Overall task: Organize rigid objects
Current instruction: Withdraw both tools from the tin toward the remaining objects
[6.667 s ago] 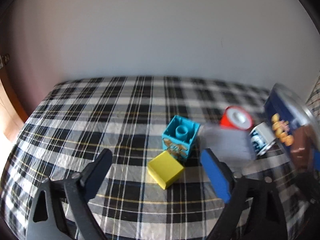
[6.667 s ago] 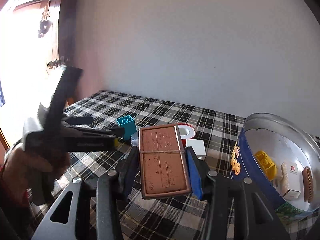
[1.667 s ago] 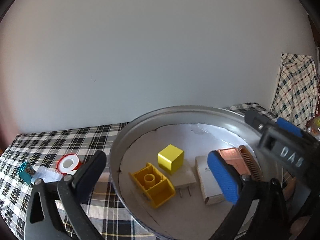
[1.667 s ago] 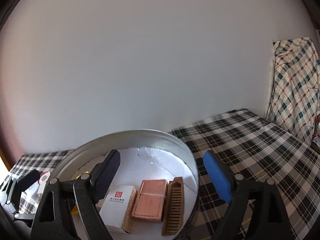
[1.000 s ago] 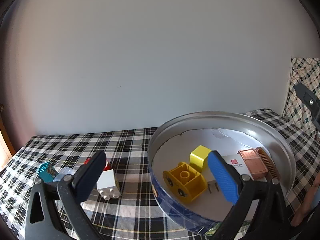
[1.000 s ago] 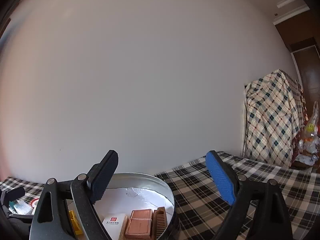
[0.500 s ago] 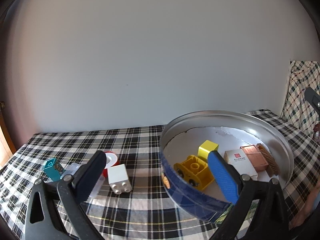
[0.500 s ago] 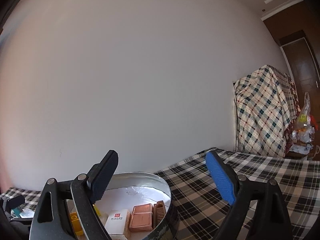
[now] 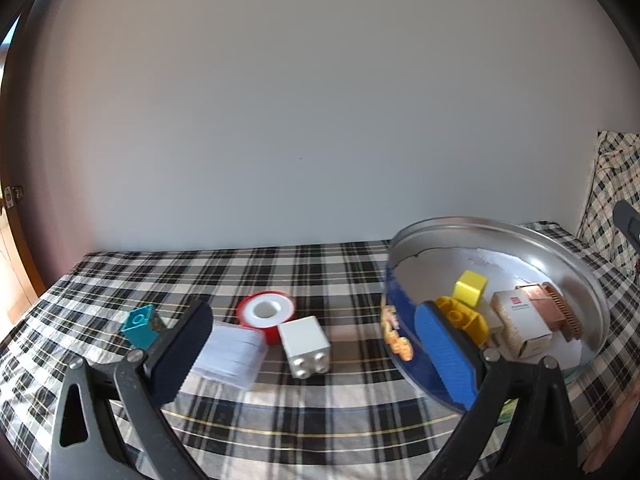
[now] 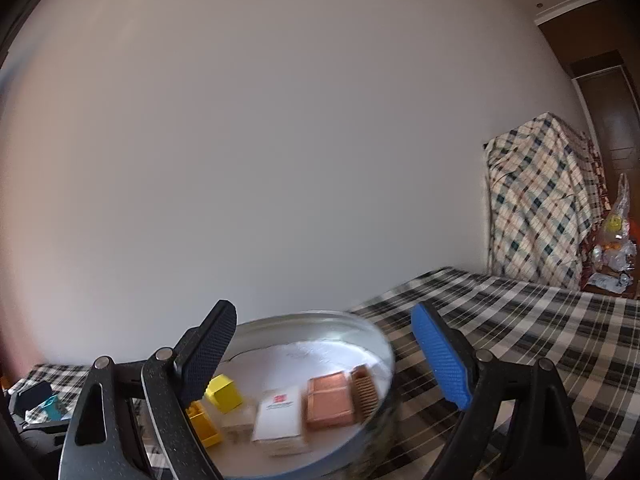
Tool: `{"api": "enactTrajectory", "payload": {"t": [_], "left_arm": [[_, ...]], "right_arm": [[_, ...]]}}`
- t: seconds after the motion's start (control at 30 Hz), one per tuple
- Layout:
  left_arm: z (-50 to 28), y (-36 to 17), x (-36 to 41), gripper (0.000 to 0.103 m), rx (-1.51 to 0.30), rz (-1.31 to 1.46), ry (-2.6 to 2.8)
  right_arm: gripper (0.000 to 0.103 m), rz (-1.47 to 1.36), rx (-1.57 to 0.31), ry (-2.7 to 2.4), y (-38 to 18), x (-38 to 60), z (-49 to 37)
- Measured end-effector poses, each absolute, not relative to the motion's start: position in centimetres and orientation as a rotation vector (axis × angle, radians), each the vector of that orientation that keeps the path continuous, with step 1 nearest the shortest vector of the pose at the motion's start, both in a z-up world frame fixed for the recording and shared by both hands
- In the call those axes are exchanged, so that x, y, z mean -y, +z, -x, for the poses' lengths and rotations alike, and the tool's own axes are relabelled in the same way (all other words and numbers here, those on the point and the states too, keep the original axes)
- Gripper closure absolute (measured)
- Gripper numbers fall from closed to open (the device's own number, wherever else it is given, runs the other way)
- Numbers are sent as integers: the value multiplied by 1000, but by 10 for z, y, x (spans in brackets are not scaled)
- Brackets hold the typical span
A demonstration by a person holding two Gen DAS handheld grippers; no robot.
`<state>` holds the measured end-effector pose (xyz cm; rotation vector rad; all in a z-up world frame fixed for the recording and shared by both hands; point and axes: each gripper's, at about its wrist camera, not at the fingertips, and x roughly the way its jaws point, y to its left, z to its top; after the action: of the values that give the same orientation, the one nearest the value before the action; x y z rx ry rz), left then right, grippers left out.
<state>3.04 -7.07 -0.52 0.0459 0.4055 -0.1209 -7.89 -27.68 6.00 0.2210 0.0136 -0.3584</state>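
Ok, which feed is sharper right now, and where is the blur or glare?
Left wrist view is sharper: the white toy brick and red-and-white tape roll read crisply, only the clear plastic case looks slightly smeared. Right wrist view has motion blur across the round metal tin and its white carton. Both bend straight lines at the edges; no strong glare.

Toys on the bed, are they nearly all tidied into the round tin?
About halfway. The tin already holds a yellow cube, yellow brick, white box and copper blocks. Both tongs are open and hold nothing. Left out: white brick, red tape roll, teal brick, clear case.
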Motion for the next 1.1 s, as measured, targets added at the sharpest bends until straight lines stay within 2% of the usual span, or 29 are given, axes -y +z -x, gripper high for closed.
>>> {"api": "enactTrajectory", "payload": {"t": [0.33,0.83,1.03,1.1], "left_arm": [[-42,-6,25,1,-418,-49,-55],[-73,-14,-77,1,-497,36,96],[-87,-18,-117,1,-543,115,145],[-90,-17,-129,1,-543,135,161]], "right_arm": [[12,-190,-61,-239,57,224,62],[12,-88,-239,-18,46,143,19],[23,31,-334,60,39,96,-10],[32,45,-388,77,36,88,-22]]}}
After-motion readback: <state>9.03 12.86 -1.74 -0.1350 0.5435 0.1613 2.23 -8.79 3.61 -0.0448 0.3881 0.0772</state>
